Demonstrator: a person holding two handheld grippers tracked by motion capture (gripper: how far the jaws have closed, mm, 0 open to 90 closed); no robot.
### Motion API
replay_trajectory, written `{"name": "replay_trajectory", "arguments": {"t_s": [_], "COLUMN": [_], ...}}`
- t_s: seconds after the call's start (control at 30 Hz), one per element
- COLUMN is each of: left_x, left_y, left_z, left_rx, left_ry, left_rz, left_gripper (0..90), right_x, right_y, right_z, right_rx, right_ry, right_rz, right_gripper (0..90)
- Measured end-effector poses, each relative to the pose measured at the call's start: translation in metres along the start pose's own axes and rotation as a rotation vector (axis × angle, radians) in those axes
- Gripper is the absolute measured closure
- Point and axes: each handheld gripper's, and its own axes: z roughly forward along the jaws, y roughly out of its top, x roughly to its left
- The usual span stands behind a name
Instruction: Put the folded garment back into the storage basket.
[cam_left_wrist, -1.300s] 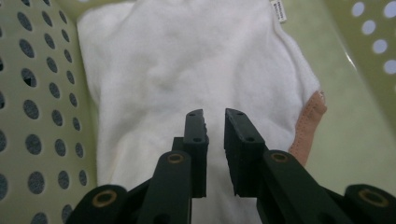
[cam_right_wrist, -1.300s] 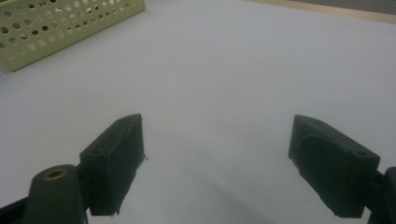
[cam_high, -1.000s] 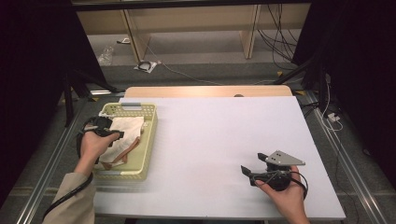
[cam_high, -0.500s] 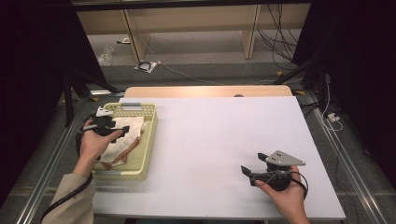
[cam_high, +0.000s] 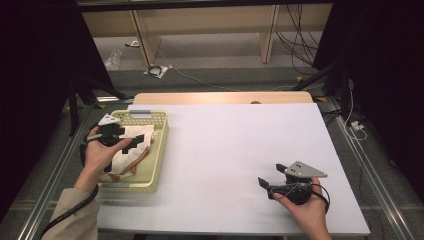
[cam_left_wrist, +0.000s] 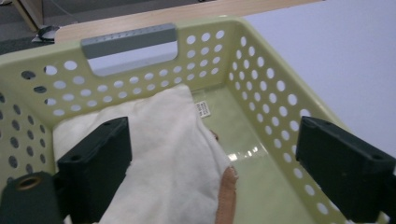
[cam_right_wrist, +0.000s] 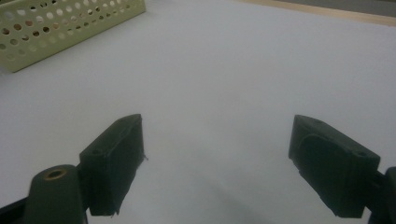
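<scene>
A: How far are we with the work, as the pictures let us judge?

B: The white cloth lies inside the basket, at the left side of the bench. The left claw hovers just above it. Its jaws have just been opening, and now they stand wide apart with nothing pressed between them; the cloth is under them, not gripped. So we think the placing step is finished.

A: And the other hand?

B: The right claw rests low over the bare bench, well apart from the basket. Its jaws are also spread and hold nothing.

A: What is left, then?

B: We judge that very little is left: to draw the left claw out of the basket. We see no other loose thing on the bench.

A: What are the things like?

B: The cloth looks soft and a little fuzzy, like a towel, folded in loose layers. It has a tan edge and a small printed label. The basket is pale yellow-green plastic, rectangular, with rows of round holes in its walls and a grey handle at the far end. Its floor is smooth and shiny. The bench top is flat, white and matt.
</scene>
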Motion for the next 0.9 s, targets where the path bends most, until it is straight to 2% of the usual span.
{"name": "replay_trajectory", "arguments": {"t_s": [0.13, 0.33, 0.43, 0.73, 0.9], "left_x": [-0.008, -0.017, -0.023, -0.041, -0.052], "left_y": [0.002, 0.003, 0.003, 0.003, 0.003], "left_z": [-0.004, -0.01, -0.014, -0.021, -0.023], "left_rx": [-0.016, -0.041, -0.045, -0.083, -0.095], "left_ry": [-0.014, -0.046, -0.055, -0.128, -0.146], "left_rz": [0.031, 0.051, 0.063, 0.093, 0.114], "left_gripper": [5.3, 0.0, 0.0, 0.0, 0.0], "right_x": [0.0, 0.0, 0.0, -0.001, 0.0], "right_y": [0.0, 0.0, 0.0, 0.0, 0.0], "right_z": [0.0, 0.0, 0.0, -0.001, -0.001], "right_rx": [-0.005, -0.006, -0.006, -0.001, -0.008], "right_ry": [0.001, 0.0, 0.0, -0.002, 0.001], "right_rz": [0.0, -0.003, -0.004, -0.005, -0.004], "right_gripper": [19.4, 19.3, 19.3, 19.3, 19.3]}}
